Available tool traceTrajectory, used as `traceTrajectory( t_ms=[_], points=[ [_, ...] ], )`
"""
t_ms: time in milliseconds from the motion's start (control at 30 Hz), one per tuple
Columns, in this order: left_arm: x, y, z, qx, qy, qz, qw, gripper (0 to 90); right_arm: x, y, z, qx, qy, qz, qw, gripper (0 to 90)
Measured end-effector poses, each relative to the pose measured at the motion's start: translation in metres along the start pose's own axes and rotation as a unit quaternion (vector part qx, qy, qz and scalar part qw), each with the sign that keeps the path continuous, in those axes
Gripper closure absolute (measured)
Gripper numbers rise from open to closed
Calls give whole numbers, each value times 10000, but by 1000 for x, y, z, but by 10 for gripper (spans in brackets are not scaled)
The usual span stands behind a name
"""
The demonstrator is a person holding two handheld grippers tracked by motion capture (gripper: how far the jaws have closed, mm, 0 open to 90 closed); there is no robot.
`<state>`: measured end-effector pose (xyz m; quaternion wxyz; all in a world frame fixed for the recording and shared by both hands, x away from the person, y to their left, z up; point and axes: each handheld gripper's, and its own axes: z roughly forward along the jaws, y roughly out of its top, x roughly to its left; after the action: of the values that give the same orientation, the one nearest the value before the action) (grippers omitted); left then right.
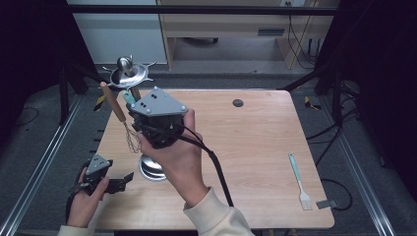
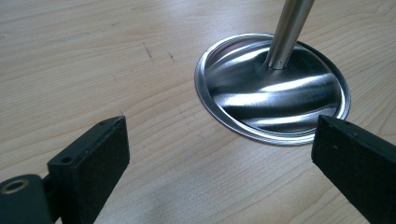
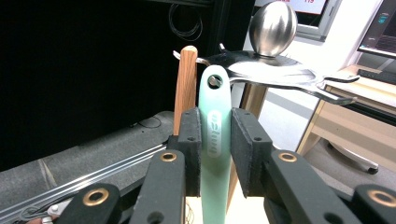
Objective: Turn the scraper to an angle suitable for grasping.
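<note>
Two grippers work near a steel utensil stand (image 1: 129, 73) left of centre in the high view. Raised at the middle, the right gripper (image 3: 215, 140) pinches a mint-green handle (image 3: 215, 126) between its pads, the handle's hole sitting at a hook of the stand's top disc. A wooden-handled whisk (image 1: 118, 110) hangs just beside it. At the lower left, the left gripper (image 1: 120, 183) rests on the wooden table (image 1: 255, 147), jaws spread, facing the stand's round base (image 2: 273, 88). A mint-green fork (image 1: 300, 181) lies at the lower right.
</note>
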<state>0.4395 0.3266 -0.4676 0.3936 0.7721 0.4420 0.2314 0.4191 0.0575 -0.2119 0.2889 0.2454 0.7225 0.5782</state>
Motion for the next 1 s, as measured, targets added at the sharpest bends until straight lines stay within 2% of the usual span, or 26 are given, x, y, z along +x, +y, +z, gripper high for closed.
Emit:
traceTrajectory(
  t_ms=[600, 1000],
  points=[
    [-1, 0, 1, 9, -5, 19, 10000, 39, 3, 1, 1, 23, -13, -20, 10000, 746],
    [-2, 1, 1, 9, -17, 13, 10000, 39, 9, 3, 5, 140, -246, -135, 9995, 745]
  ],
)
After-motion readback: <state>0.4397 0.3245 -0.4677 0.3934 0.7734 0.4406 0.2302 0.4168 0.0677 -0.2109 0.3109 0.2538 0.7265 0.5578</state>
